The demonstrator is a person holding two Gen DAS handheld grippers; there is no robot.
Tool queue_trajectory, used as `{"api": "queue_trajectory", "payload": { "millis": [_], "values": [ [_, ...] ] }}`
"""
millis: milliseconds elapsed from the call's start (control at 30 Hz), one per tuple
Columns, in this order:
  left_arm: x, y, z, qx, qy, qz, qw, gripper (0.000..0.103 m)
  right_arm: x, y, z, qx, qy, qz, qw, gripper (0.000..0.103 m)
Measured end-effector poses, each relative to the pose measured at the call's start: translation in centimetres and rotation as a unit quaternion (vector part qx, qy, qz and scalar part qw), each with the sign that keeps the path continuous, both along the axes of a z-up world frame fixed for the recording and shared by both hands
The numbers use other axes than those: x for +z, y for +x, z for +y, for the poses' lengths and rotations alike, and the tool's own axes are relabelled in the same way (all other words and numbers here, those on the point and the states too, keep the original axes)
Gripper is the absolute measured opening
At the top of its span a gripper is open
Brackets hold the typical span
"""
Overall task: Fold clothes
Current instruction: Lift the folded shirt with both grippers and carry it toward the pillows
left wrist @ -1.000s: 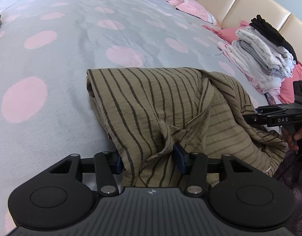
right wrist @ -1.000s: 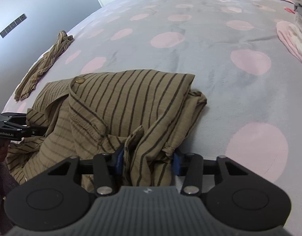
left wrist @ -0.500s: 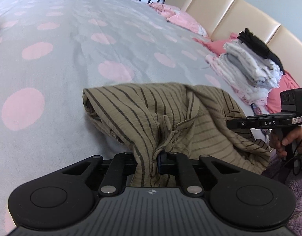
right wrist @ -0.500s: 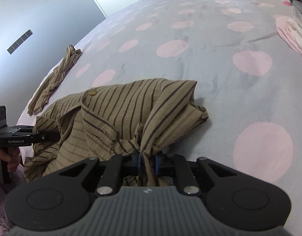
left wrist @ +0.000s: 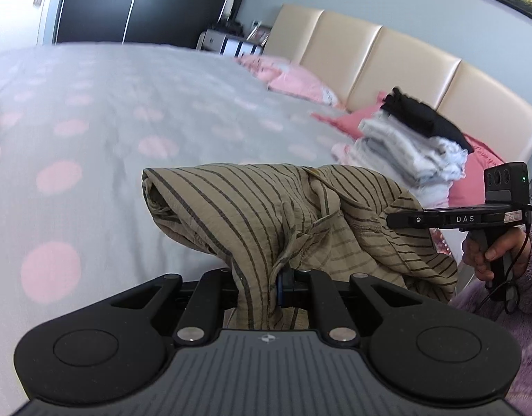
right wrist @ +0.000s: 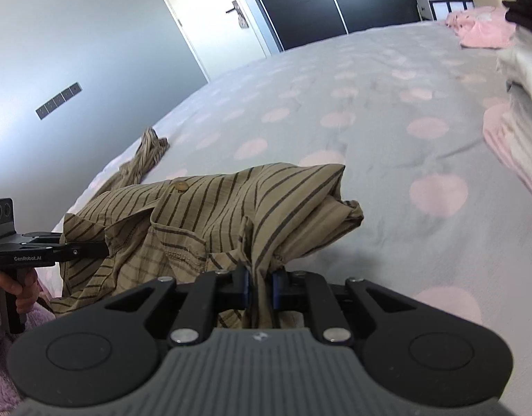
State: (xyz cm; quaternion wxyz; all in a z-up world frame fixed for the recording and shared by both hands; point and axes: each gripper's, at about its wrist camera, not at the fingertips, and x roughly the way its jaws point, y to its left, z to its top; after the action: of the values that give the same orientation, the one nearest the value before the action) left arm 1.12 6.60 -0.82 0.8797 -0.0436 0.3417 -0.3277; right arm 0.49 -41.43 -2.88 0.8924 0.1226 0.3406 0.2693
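The shirt (left wrist: pixel 266 215) lies on the bed (left wrist: pixel 127 111) just ahead of the left claw (left wrist: pixel 262 284), folded clothes stack (left wrist: pixel 411 145) beyond-right.

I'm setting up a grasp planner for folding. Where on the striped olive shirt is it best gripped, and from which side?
Grip the striped shirt by its near hem, coming in from the bed's near edge. That edge bunches into thin gathers; both the left gripper and right gripper have their jaws shut on such gathers, apart along it.
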Motion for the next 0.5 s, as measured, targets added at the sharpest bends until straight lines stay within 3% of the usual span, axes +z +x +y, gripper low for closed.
{"api": "queue_trajectory", "payload": {
  "millis": [233, 500],
  "values": [
    [4.4, 0.9, -3.7, -0.015, -0.011, -0.022, 0.9996, 0.009, 5.0, 0.2, -2.4, -0.018, -0.004, -0.023, 1.0, 0.013],
    [10.9, 4.0, -12.3, -0.073, -0.058, -0.057, 0.994, 0.008, 14.1, 1.5, -10.2, -0.053, -0.028, -0.033, 0.998, 0.013]
  ]
}}
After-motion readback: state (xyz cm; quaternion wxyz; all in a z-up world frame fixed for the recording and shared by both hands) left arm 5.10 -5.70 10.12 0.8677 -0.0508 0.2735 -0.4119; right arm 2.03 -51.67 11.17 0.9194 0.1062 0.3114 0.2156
